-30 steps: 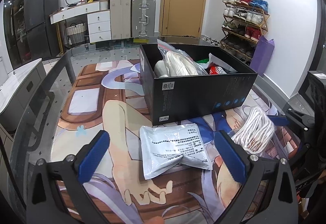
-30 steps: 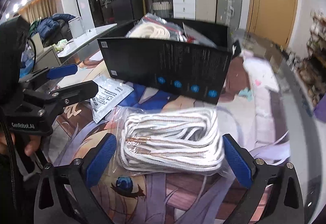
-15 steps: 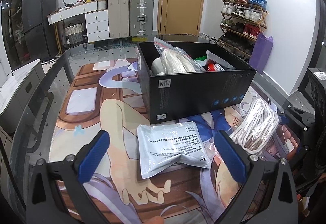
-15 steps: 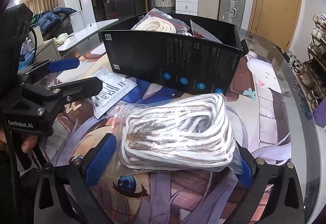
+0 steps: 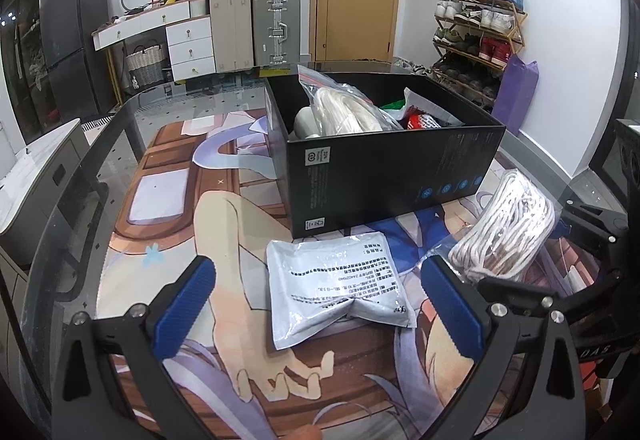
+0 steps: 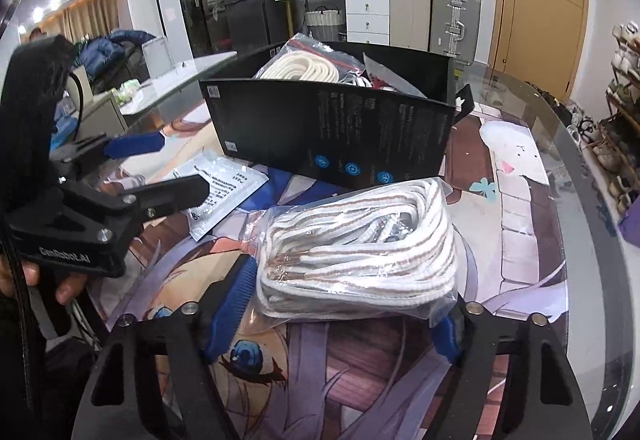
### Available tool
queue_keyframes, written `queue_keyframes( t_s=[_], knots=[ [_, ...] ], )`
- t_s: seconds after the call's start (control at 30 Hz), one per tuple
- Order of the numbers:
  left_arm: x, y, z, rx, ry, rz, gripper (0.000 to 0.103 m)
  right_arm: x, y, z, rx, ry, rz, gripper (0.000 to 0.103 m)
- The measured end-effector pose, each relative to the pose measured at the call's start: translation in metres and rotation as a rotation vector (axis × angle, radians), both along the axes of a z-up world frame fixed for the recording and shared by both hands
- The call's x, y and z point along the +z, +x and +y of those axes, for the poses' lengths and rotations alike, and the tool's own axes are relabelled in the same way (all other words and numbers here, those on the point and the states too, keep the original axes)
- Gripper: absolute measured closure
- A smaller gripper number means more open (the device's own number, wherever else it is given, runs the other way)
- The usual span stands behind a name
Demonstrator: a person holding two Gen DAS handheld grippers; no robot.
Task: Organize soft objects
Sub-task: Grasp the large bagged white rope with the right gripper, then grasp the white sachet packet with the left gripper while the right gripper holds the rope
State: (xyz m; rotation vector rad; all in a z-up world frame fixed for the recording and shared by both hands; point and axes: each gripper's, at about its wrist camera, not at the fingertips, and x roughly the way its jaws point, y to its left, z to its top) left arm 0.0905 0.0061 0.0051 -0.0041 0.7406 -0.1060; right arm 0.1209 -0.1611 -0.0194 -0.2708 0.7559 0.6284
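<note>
Left wrist: printed mat (image 5: 168,236) covers glass table (image 5: 100,144); suitcases (image 5: 276,26) behind.

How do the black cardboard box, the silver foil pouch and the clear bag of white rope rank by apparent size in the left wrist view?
1. Black cardboard box, clearly largest.
2. Silver foil pouch and clear bag of white rope: too similar to rank.

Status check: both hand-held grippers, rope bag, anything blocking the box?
Right hand-held gripper shut on bagged white rope, lifted. Left hand-held gripper open, over grey foil pouch on mat. Black box open-topped, part full; path clear.
</note>
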Motion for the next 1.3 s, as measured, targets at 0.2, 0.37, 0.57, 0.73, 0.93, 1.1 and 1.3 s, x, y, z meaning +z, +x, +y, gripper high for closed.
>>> queue_keyframes(
  t_s=[0.2,0.37,0.57,0.73,0.93,1.1,1.3],
  knots=[
    [0.0,0.0,-0.004,-0.003,0.009,0.006,0.0,0.003,0.0,-0.007,-0.005,0.024,-0.01,0.033],
    [0.0,0.001,-0.005,-0.006,0.01,0.015,0.0,0.01,0.0,-0.013,-0.023,0.037,-0.03,0.038],
    [-0.006,0.006,-0.016,-0.03,0.062,0.069,0.0,0.01,0.002,-0.018,-0.033,0.045,-0.014,0.039],
    [-0.012,0.014,-0.025,-0.01,0.12,0.12,0.0,0.009,0.002,-0.017,-0.034,0.042,-0.012,0.039],
    [-0.012,0.024,-0.017,0.029,0.048,0.215,0.007,0.009,0.001,-0.018,-0.03,0.044,-0.009,0.039],
    [-0.006,0.017,-0.026,-0.022,0.05,0.204,0.035,0.008,0.002,-0.021,-0.035,0.054,-0.001,0.038],
    [-0.004,0.004,-0.028,-0.041,0.038,0.142,0.05,0.009,0.003,-0.023,-0.037,0.065,0.009,0.038]
  ],
)
